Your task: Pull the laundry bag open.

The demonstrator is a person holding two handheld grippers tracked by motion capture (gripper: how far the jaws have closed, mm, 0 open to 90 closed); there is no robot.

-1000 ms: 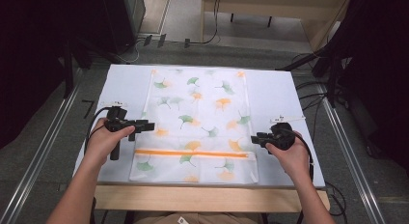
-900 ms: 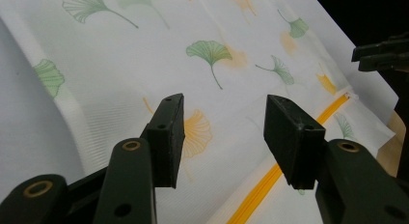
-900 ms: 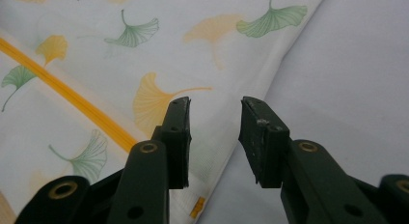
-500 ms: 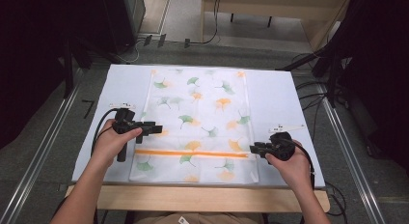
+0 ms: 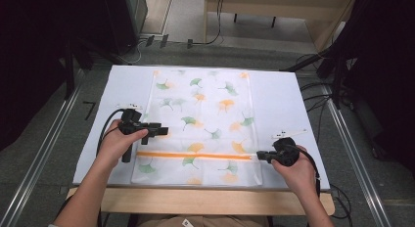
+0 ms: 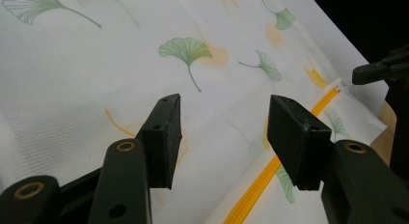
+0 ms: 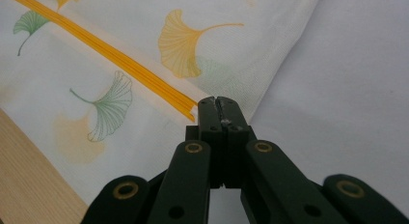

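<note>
While a white mesh bag (image 5: 200, 124) printed with green and orange ginkgo leaves lies flat down the middle of the tabletop (image 5: 293, 104), a person works at it with a gripper in each hand. The bag's far edge reaches close to the tabletop's far edge, and its near edge close to the near edge. An orange zipper (image 5: 195, 155) runs across the bag toward its near end.

The right gripper (image 5: 261, 155) sits at the bag's right edge, at the zipper's right end. In the right gripper view, its jaws have just been closing and now stand pressed together at that end of the zipper (image 7: 111, 55); whether the zipper pull is caught between them cannot be told. Bare tabletop (image 7: 357, 64) lies to the right of the bag (image 7: 120, 113) there.

The left gripper (image 5: 164, 131) hovers over the bag's left part, just beyond the zipper. In the left gripper view, its jaws have just been opening and stand well apart with nothing between them, the bag (image 6: 96, 79) below and the zipper (image 6: 270, 175) running under the right-hand jaw.

Both forearms come in over the tabletop's near edge.
</note>
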